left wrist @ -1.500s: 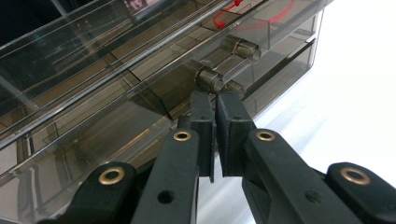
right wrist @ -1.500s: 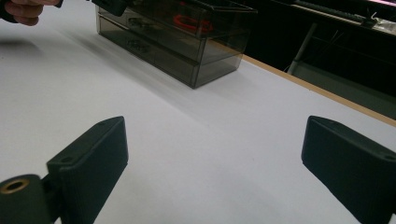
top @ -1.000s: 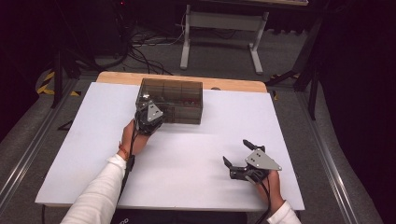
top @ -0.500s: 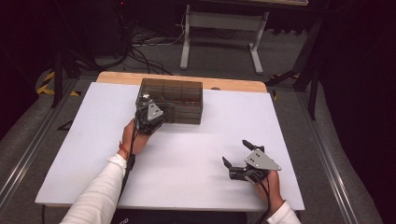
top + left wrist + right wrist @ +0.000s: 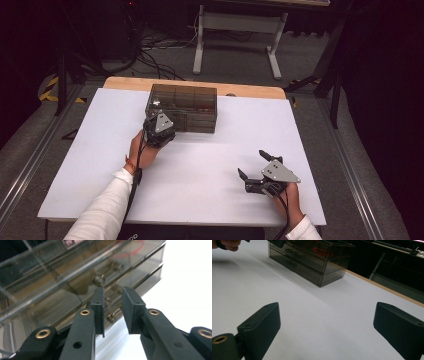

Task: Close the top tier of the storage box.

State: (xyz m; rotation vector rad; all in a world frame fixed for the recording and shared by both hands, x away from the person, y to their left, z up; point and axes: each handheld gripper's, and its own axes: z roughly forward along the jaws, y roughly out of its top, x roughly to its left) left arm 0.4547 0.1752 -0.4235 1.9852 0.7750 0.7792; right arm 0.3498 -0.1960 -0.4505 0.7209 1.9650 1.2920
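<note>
1 smoky drawer box (2 drawers) on the desk; left tongs just opening, narrow, at a handle; right tongs wide, empty.

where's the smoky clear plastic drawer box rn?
High view: the smoky clear plastic drawer box sits at the white table's far edge, left of centre, with the left gripper at its front face.

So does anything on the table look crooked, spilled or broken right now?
Nothing stands out. The smoky drawer box sits upright and square at the far edge of the white table, drawers shut. The left gripper, jaws just opening, straddles a drawer handle without pressing it. The right gripper rests open on the table.
</note>
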